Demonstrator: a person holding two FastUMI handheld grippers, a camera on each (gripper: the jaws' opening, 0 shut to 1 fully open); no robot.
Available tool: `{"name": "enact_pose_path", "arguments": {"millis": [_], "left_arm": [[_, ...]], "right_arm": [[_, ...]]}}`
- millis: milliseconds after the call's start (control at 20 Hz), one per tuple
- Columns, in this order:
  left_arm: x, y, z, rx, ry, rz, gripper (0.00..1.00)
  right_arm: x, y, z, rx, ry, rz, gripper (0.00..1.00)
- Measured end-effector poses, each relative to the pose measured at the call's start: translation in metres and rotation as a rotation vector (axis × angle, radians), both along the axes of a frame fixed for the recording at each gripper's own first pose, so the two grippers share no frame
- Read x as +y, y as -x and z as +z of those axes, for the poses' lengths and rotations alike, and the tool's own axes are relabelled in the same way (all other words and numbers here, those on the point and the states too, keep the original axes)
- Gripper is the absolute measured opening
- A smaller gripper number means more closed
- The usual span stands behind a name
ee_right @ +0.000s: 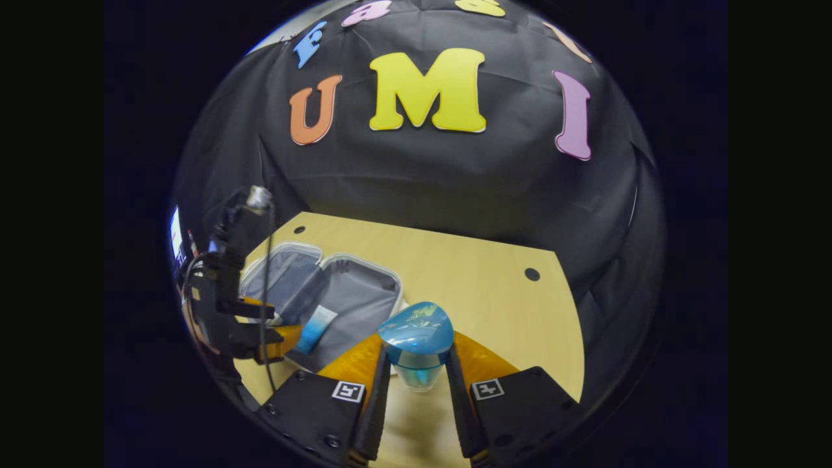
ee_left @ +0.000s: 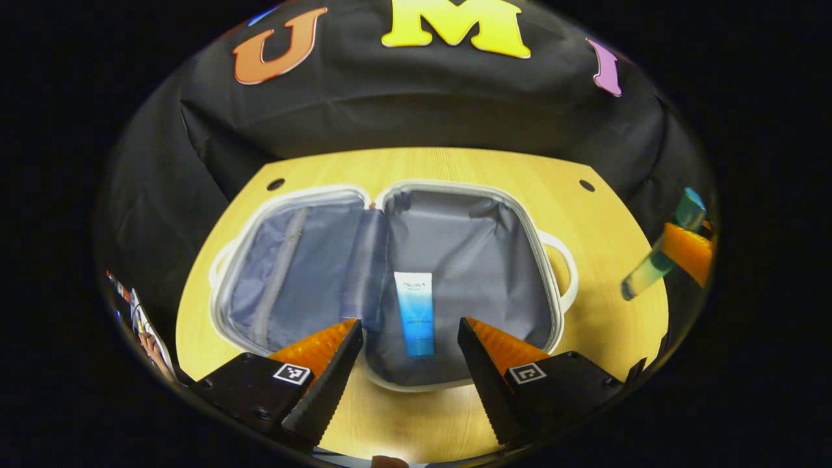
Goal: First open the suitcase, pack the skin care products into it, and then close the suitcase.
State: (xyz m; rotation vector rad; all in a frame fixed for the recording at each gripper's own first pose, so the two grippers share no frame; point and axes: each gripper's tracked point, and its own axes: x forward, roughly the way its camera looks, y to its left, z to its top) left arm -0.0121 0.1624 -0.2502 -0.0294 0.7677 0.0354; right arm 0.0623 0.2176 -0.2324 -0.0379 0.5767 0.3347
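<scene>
- In the left gripper view, a small suitcase (ee_left: 390, 273) lay flat and fully open on a pale wooden table (ee_left: 604, 227), its two grey-lined halves side by side under a white rim.
- The left half held a zipped fabric pocket; a loose flap of lining stood along the hinge between the halves.
- A white-and-blue skin care tube (ee_left: 415, 312) lay inside the right half, near its front edge, pointing roughly toward the camera.
- A white handle curved out from the suitcase's right side.
- The left gripper (ee_left: 409, 351) hung just above the suitcase's near rim with its two fingers wide apart — nothing between them, the tube showing through the gap.
- At the far right of this view, the right gripper (ee_left: 682, 250) was off past the table's right edge, carrying a bottle (ee_left: 660, 257) with a blue cap, tilted in the air.

- In the right gripper view, the left gripper (ee_right: 273, 328) showed at the left, over the front of the open suitcase (ee_right: 338, 292), with the tube (ee_right: 316, 328) lying in the nearer half.
- In the middle, the right gripper (ee_right: 416, 370) was closed on the bottle (ee_right: 416, 344) — both fingers pressed against its clear body just under the rounded blue cap.
- The bottle was held above the table (ee_right: 494, 292), just to the right of the suitcase and not inside it.
</scene>
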Motion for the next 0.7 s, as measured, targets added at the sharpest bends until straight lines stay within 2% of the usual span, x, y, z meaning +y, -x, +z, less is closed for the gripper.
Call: {"name": "enact_pose_path", "arguments": {"millis": [400, 550, 700], "left_arm": [[0.077, 0.040, 0.064, -0.263, -0.085, 0.020, 0.95], [0.099, 0.042, 0.087, -0.374, -0.100, 0.012, 0.95], [0.111, 0.039, 0.118, -0.516, -0.116, -0.022, 0.95]], "right_arm": [[0.117, -0.003, -0.039, 0.104, -0.047, 0.110, 0.43], [0.139, 0.004, -0.078, 0.211, -0.023, 0.119, 0.43], [0.145, 0.012, -0.106, 0.319, -0.012, 0.089, 0.43]]}}
